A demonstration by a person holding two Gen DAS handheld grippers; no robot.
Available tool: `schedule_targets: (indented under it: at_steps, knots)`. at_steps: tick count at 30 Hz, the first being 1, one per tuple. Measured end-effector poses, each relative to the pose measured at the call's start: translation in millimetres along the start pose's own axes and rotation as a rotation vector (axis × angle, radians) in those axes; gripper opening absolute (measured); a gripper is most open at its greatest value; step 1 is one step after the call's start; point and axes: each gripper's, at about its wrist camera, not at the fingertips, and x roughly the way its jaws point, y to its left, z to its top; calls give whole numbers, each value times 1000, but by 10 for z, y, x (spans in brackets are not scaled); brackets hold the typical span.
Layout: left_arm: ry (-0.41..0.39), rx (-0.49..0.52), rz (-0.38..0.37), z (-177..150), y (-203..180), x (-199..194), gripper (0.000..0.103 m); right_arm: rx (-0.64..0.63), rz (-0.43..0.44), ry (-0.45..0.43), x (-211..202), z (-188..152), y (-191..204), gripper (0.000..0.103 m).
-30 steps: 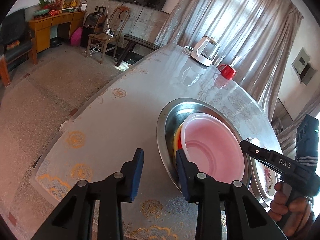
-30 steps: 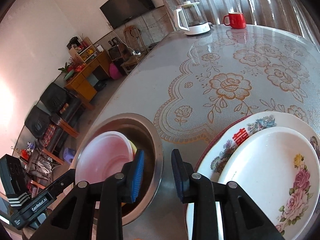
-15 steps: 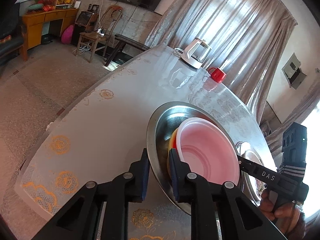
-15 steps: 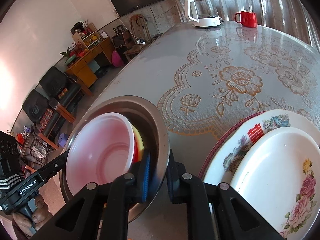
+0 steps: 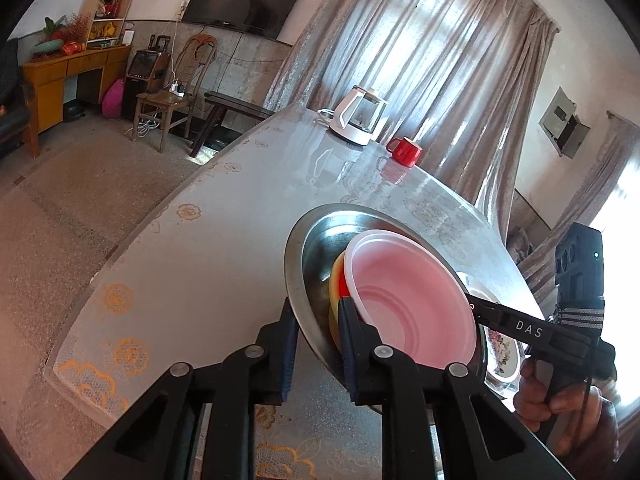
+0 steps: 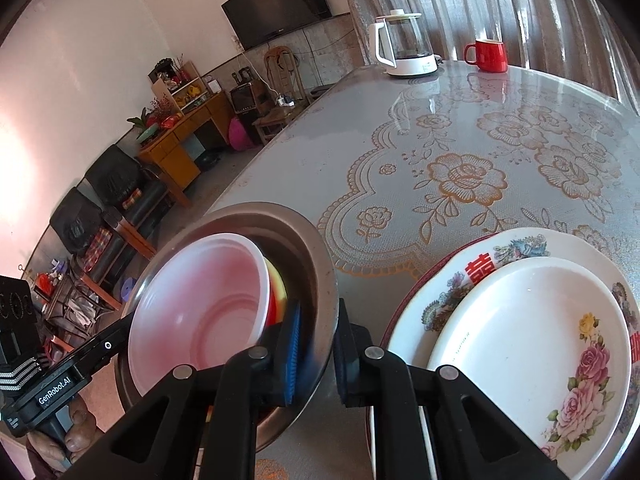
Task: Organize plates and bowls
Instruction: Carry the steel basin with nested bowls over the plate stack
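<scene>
change: both grippers, spread apart beside the basin a second ago, have closed onto its rim from opposite sides, and the basin now sits tilted and looks raised off the cloth.
left gripper [image 5: 318, 336]: blue pads nipped on the steel basin's rim at about 7 o'clock of the basin in the left wrist view, one finger outside the wall, one inside against the stacked bowls.
right gripper [image 6: 316, 354]: clamped on the opposite rim, at about 5 o'clock of the basin in the right wrist view; inner pad inside the wall, outer pad outside it.
steel basin [image 5: 296, 256]: held between the two grippers above the near edge of the table, tipped so its mouth faces the cameras.
pink bowl [image 5: 412, 300]: nested on top inside the basin, translucent, leaning with it.
bowls beneath: a yellow bowl [image 5: 334, 280] and a red bowl [image 5: 343, 285] show only as thin edges behind the pink one.
plates: a small white rose plate [image 6: 532, 340] lies on a larger flowered plate [image 6: 480, 258] with a red character, at 3 o'clock of the basin in the right wrist view, just beside it.
table [image 6: 460, 128]: glossy cloth with gold roses.
far end: white kettle [image 6: 404, 46] and red mug [image 6: 486, 54] near 12 o'clock, well apart from the dishes.
</scene>
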Motion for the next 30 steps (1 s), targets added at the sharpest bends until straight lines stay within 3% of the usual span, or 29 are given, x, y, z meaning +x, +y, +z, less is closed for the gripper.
schedule_targets:
  at_steps: [13,20,30]
  knots:
    - [12,89,-122,16,-618,-15,19,81,-25,-94,-633,-135,-321,14]
    - [64,136,-183,-7,-1047,240,20,159,-85,-149,-963,-216,-684,14]
    - [123,198,-203,-45,-1496,600,21,274,-166,-173,-1150,-380,-1173,14]
